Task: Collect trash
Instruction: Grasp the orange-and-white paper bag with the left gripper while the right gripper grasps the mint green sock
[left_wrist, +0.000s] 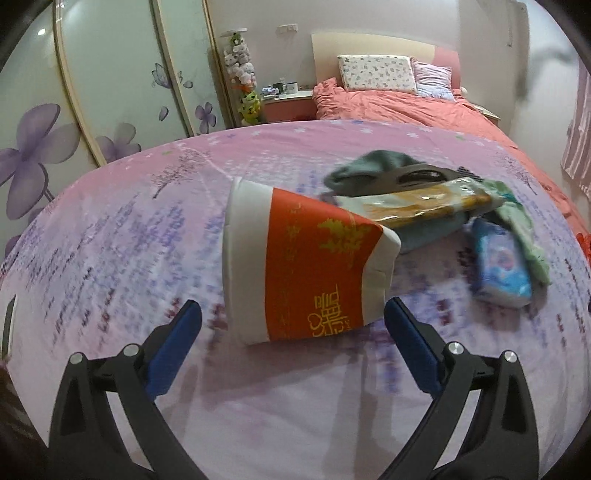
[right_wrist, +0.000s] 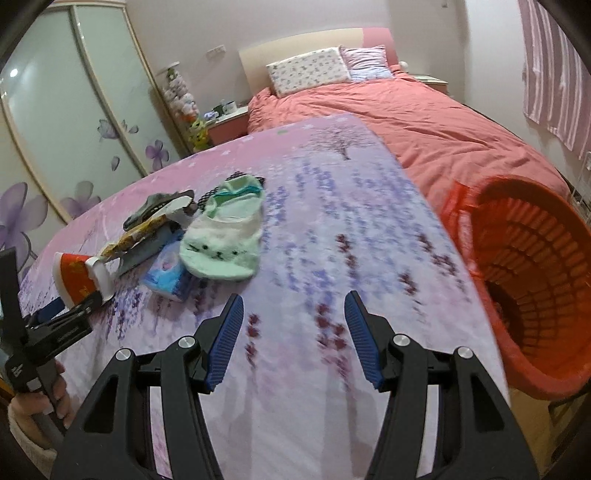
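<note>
A red and white paper cup (left_wrist: 314, 269) lies on its side on the pink flowered cloth (left_wrist: 129, 240). My left gripper (left_wrist: 293, 321) is open, its jaws on either side of the cup's near end, apart from it. A yellow snack wrapper (left_wrist: 424, 203) lies behind the cup, and a blue tissue pack (left_wrist: 500, 264) to the right. In the right wrist view the cup (right_wrist: 79, 275), wrapper (right_wrist: 140, 230) and tissue pack (right_wrist: 166, 275) lie at the left. My right gripper (right_wrist: 293, 317) is open and empty over bare cloth. An orange basket (right_wrist: 524, 280) stands tilted at the right.
A mint green sock (right_wrist: 221, 243) and a grey sock (right_wrist: 159, 205) lie among the trash. A dark flat object (left_wrist: 413, 179) lies behind the wrapper. A bed with a coral quilt (right_wrist: 424, 122) is beyond, a wardrobe (right_wrist: 55, 122) at the left.
</note>
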